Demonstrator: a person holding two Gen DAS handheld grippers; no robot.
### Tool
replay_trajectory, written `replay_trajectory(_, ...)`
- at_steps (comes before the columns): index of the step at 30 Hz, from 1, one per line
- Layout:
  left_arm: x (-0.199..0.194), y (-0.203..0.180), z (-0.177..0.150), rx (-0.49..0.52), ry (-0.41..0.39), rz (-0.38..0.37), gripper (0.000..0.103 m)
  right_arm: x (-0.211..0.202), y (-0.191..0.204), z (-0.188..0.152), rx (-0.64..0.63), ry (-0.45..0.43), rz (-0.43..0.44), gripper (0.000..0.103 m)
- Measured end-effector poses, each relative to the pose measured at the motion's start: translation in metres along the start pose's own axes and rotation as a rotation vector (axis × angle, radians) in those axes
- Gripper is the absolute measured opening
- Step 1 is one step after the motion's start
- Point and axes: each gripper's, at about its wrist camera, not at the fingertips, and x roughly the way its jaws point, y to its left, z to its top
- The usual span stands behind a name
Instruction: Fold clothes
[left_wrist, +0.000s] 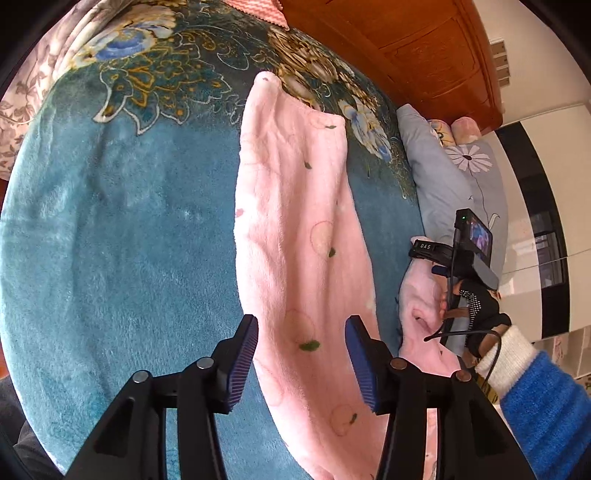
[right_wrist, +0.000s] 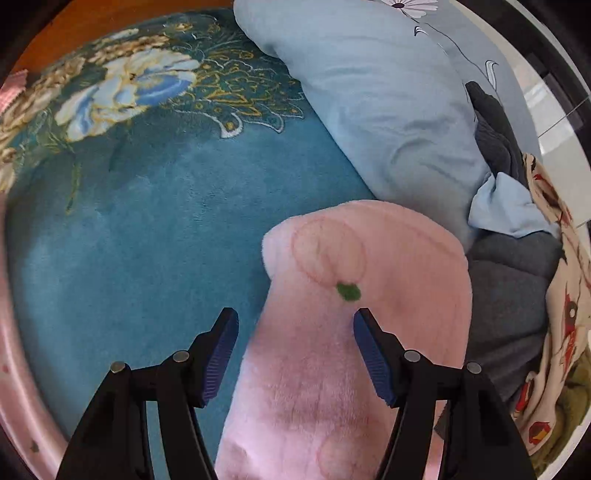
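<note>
1. Bedroom scene: a teal plush blanket (left_wrist: 110, 221) with a gold-and-blue floral border covers the bed, a wooden headboard (left_wrist: 424, 48) at the upper right of the left wrist view and a pale blue pillow (right_wrist: 369, 110) lying along the blanket's far edge

2. Task's own thing, a pink fleece garment (left_wrist: 295, 221) printed with faint circles and small green leaves, lies stretched as a long strip from the upper centre of the left wrist view down to its lower edge, flat on the blanket, apparently laid out so it can be folded

3. Left tool (left_wrist: 301, 363) hovers over the near part of that strip, its blue-padded jaws apart with fleece showing between them but no pad pressing on the cloth; nothing is gripped

4. Right tool (right_wrist: 295, 358), seen from its own camera, likewise stands open above a rounded end of the pink garment (right_wrist: 369, 277), jaws straddling the fabric without pinching it

5. At the right edge of the left wrist view, the person's gloved hand (left_wrist: 476, 306), in a blue-and-white sleeve (left_wrist: 535, 398), carries the right tool's handle beside that same pink end, likely positioning for a grasp

6. Other clothes, grey and patterned (right_wrist: 517, 295), wait in a heap at the right of the right wrist view
</note>
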Motion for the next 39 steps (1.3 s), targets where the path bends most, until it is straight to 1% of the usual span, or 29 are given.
replay_trajectory(2, -0.003, 0.006, 0.003, -0.015, -0.006, -0.003, 0.053, 0.009, -0.001, 0.004, 0.000, 0.015, -0.048, 0.064)
replay_trajectory(3, -0.004, 0.008, 0.005, -0.021, -0.011, -0.007, 0.053, 0.013, -0.002, 0.006, -0.005, 0.025, -0.073, 0.055)
replay_trajectory(4, -0.005, 0.010, 0.006, -0.026, -0.016, -0.010, 0.053, 0.017, -0.002, 0.008, -0.014, 0.039, -0.090, 0.049)
replay_trajectory(5, -0.005, 0.011, 0.007, -0.030, -0.018, -0.011, 0.053, 0.021, -0.002, 0.009, -0.025, 0.052, -0.106, 0.032)
replay_trajectory(6, -0.005, 0.013, 0.008, -0.033, -0.020, -0.012, 0.053, 0.019, -0.002, 0.011, -0.021, 0.054, -0.100, 0.013)
replay_trajectory(9, -0.005, 0.017, 0.010, -0.048, -0.020, -0.016, 0.053, 0.014, -0.002, 0.017, -0.007, 0.058, -0.080, 0.010)
replay_trajectory(10, -0.006, 0.019, 0.010, -0.052, -0.021, -0.017, 0.053, 0.003, -0.001, 0.022, 0.016, 0.029, -0.040, 0.010)
replay_trajectory(11, -0.006, 0.020, 0.011, -0.057, -0.024, -0.019, 0.053, -0.011, 0.001, 0.029, 0.030, -0.007, 0.005, 0.010)
replay_trajectory(15, -0.008, 0.027, 0.013, -0.073, -0.032, -0.017, 0.053, -0.097, 0.020, 0.057, 0.070, -0.234, 0.242, 0.009)
replay_trajectory(17, -0.009, 0.031, 0.013, -0.086, -0.034, -0.017, 0.053, -0.131, 0.037, 0.067, 0.082, -0.322, 0.304, 0.009)
replay_trajectory(19, -0.010, 0.034, 0.013, -0.097, -0.035, -0.016, 0.053, -0.140, 0.058, 0.074, 0.072, -0.341, 0.356, 0.009)
replay_trajectory(21, -0.010, 0.037, 0.012, -0.104, -0.030, -0.014, 0.053, -0.124, 0.090, 0.077, 0.011, -0.286, 0.364, 0.009)
replay_trajectory(24, -0.012, 0.040, 0.011, -0.111, -0.026, -0.012, 0.053, -0.093, 0.131, 0.062, -0.068, -0.196, 0.332, 0.009)
replay_trajectory(27, -0.012, 0.043, 0.011, -0.122, -0.019, -0.011, 0.053, -0.075, 0.141, 0.047, -0.070, -0.157, 0.322, 0.009)
replay_trajectory(28, -0.012, 0.043, 0.011, -0.128, -0.016, -0.014, 0.053, -0.073, 0.140, 0.047, -0.062, -0.151, 0.318, 0.010)
replay_trajectory(29, -0.011, 0.043, 0.010, -0.132, -0.013, -0.017, 0.053, -0.075, 0.138, 0.048, -0.053, -0.138, 0.335, 0.014)
replay_trajectory(31, -0.011, 0.041, 0.007, -0.131, -0.005, -0.022, 0.053, -0.083, 0.132, 0.053, -0.045, -0.132, 0.391, 0.031)
replay_trajectory(32, -0.010, 0.039, 0.005, -0.127, -0.001, -0.022, 0.053, -0.093, 0.127, 0.054, -0.051, -0.159, 0.406, 0.052)
replay_trajectory(33, -0.010, 0.036, 0.003, -0.121, 0.004, -0.023, 0.053, -0.103, 0.122, 0.055, -0.057, -0.186, 0.420, 0.065)
replay_trajectory(35, -0.010, 0.030, -0.001, -0.110, 0.014, -0.029, 0.056, -0.123, 0.109, 0.054, -0.063, -0.230, 0.447, 0.066)
replay_trajectory(37, -0.011, 0.025, -0.006, -0.098, 0.022, -0.029, 0.059, -0.142, 0.085, 0.045, -0.037, -0.251, 0.495, 0.066)
replay_trajectory(39, -0.011, 0.021, -0.012, -0.087, 0.034, -0.018, 0.059, -0.155, 0.054, 0.027, 0.001, -0.257, 0.543, 0.066)
